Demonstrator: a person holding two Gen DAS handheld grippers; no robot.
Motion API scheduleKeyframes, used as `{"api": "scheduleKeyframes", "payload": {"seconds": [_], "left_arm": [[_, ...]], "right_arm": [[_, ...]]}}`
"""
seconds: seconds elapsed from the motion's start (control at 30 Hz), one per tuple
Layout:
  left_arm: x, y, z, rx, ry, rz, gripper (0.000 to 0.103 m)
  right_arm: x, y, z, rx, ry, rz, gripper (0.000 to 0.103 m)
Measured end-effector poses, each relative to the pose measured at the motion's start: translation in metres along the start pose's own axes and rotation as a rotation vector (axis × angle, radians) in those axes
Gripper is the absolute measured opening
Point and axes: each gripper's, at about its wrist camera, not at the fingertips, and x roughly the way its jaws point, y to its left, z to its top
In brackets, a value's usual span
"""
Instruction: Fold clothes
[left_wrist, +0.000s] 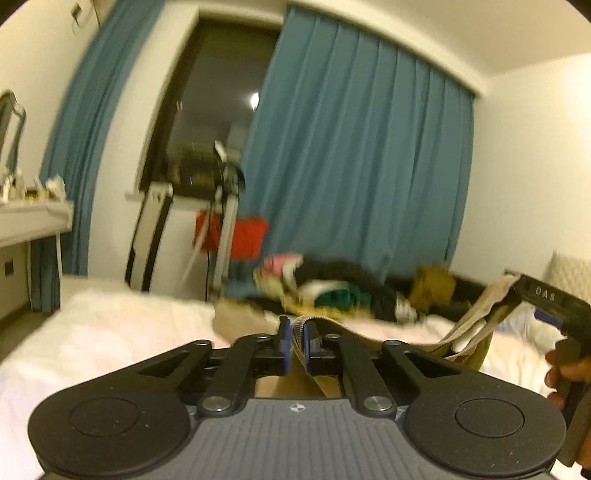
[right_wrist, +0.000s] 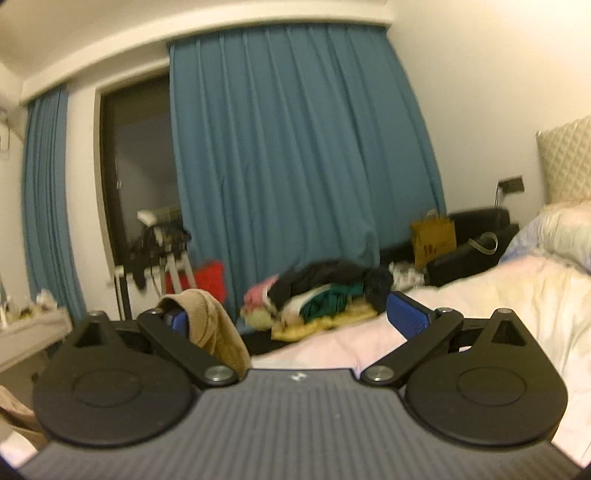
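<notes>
Blue curtain (right_wrist: 295, 147) behind clothes heap (right_wrist: 321, 295)

The heap of mixed clothes, black, pink, green and yellow (left_wrist: 325, 291), at the far side of the white bed is smeared by blur in both views, so single garments cannot be told apart. The tan ribbed knit garment (left_wrist: 373, 334) passes down behind the left gripper's black body, its lower part hidden. In the right wrist view the same fabric covers the inner face of one blue pad and runs off below. The person's hand (left_wrist: 565, 369) is cut by the right edge. Small items on the white shelf (left_wrist: 33, 212) are unreadable.
</notes>
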Motion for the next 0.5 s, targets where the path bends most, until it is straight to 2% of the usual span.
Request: {"api": "scheduleKeyframes", "payload": {"seconds": [0.13,0.2,0.33,0.4,0.5], "left_arm": [[0.011,0.003,-0.018,0.011,0.117,0.018,0.032],[0.018,0.004,-0.024,0.025,0.184,0.015,0.048],[0.055,0.007,-0.030,0.097,0.312,-0.004,0.061],[0.064,0.000,-0.035,0.166,0.359,-0.032,0.070],[0.071,-0.019,-0.046,0.331,0.394,-0.073,0.080]], "right_arm": [[0.003,0.010,-0.009,-0.018,0.051,0.027,0.102],[0.005,0.014,-0.012,-0.031,0.070,0.037,0.102],[0.012,0.017,-0.020,-0.050,0.106,0.048,0.102],[0.016,0.018,-0.023,-0.065,0.119,0.052,0.102],[0.017,0.021,-0.025,-0.082,0.129,0.058,0.102]]}}
